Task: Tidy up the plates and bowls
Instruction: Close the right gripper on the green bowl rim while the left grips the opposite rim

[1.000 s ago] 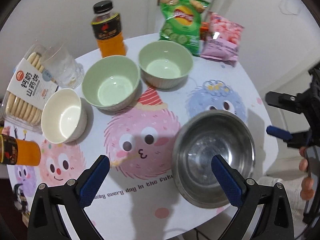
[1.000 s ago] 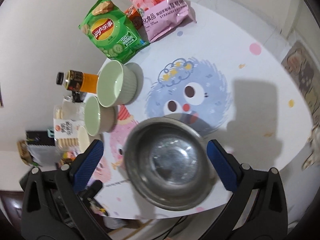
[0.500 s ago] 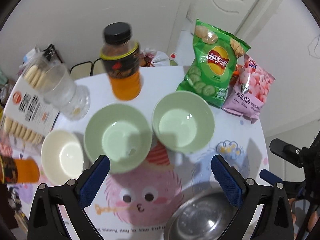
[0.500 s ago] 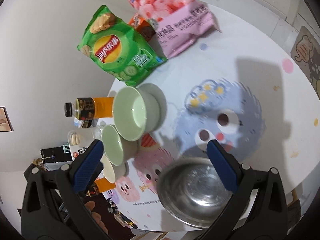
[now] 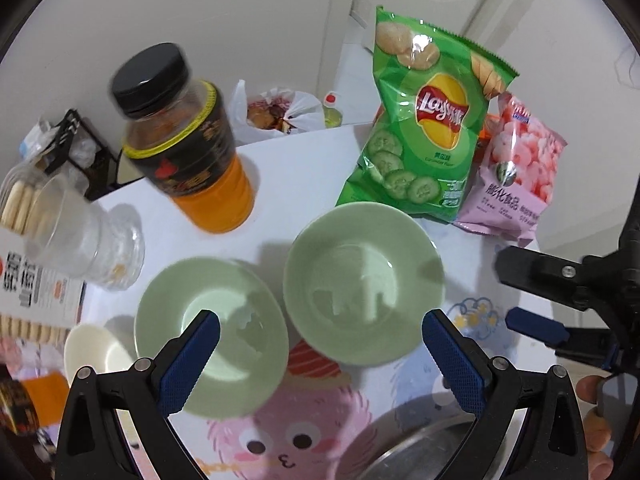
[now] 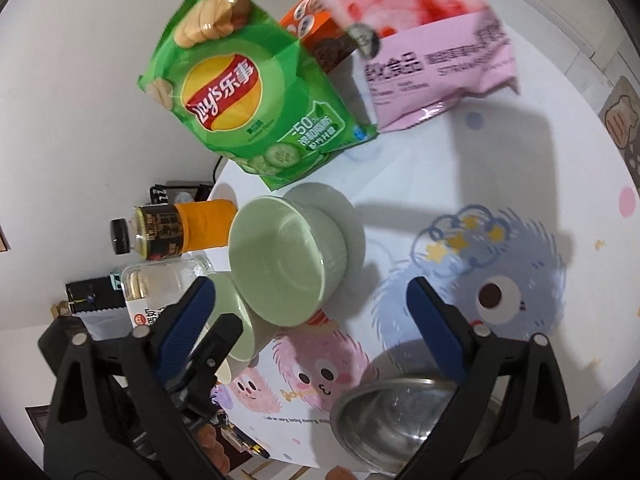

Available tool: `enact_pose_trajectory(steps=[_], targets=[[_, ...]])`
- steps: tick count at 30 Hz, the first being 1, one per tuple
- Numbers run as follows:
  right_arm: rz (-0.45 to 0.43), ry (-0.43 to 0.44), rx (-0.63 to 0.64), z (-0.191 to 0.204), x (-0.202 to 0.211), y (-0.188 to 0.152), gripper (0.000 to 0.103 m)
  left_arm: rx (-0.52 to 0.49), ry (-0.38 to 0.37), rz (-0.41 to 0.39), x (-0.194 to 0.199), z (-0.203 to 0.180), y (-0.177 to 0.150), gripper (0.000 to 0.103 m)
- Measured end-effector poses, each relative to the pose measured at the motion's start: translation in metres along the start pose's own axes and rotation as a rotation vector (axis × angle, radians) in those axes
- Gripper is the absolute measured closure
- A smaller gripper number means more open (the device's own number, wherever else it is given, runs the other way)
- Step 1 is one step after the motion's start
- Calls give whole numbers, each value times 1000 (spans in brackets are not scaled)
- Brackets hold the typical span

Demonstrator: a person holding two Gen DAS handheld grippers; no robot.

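Two smooth, round, pale green ceramic bowls are sitting side by side on the cartoon-printed table (image 5: 304, 168): the right green bowl (image 5: 362, 282) just in front of a crinkly green chip bag (image 5: 424, 128), the left green bowl (image 5: 210, 326) touching beside it. A shiny steel bowl (image 6: 400, 420) is lying nearer. The left gripper (image 5: 320, 356) is hovering wide open above both green bowls, empty; the right gripper (image 6: 312, 328) is hanging equally wide, empty

Two pale green bowls (image 5: 362, 284) (image 5: 212, 316); cream bowl (image 5: 94, 350); silvery steel bowl (image 6: 396, 420); white tablecloth (image 6: 500, 168), pastel fuzzy monsters.
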State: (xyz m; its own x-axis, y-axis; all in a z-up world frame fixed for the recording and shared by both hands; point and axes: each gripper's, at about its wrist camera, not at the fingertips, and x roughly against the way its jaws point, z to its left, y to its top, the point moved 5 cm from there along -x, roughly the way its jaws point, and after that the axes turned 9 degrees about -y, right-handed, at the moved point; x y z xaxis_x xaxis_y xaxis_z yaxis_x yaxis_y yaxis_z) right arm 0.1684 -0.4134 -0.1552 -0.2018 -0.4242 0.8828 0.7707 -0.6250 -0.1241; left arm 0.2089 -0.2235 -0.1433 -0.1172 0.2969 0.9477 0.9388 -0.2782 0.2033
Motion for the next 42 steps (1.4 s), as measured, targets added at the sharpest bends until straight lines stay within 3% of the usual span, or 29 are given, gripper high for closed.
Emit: enact_pose_trajectory(steps=[3, 17, 19, 21, 23, 33, 34, 38, 42], targets=[[34, -18, 16, 5, -16, 7, 22, -16, -4, 18, -10, 0, 5, 0], [103, -30, -16, 1, -48, 25, 32, -30, -1, 61, -44, 6, 22, 1], [111, -33, -12, 2, -52, 25, 38, -63, 25, 58, -43, 6, 23, 2], [123, -41, -5, 4, -56, 25, 44, -81, 37, 50, -41, 6, 24, 7], [129, -55, 4, 5, -59, 26, 48, -80, 58, 39, -39, 9, 27, 18], [155, -75, 46, 17, -75, 19, 54, -122, 9, 68, -49, 3, 31, 27], [155, -78, 47, 18, -75, 19, 59, -118, -2, 72, -50, 4, 31, 31], [155, -87, 43, 17, -77, 20, 63, -101, -39, 105, -61, 6, 30, 50], [165, -94, 47, 18, -83, 19, 66, -116, -41, 124, -67, 5, 29, 57]])
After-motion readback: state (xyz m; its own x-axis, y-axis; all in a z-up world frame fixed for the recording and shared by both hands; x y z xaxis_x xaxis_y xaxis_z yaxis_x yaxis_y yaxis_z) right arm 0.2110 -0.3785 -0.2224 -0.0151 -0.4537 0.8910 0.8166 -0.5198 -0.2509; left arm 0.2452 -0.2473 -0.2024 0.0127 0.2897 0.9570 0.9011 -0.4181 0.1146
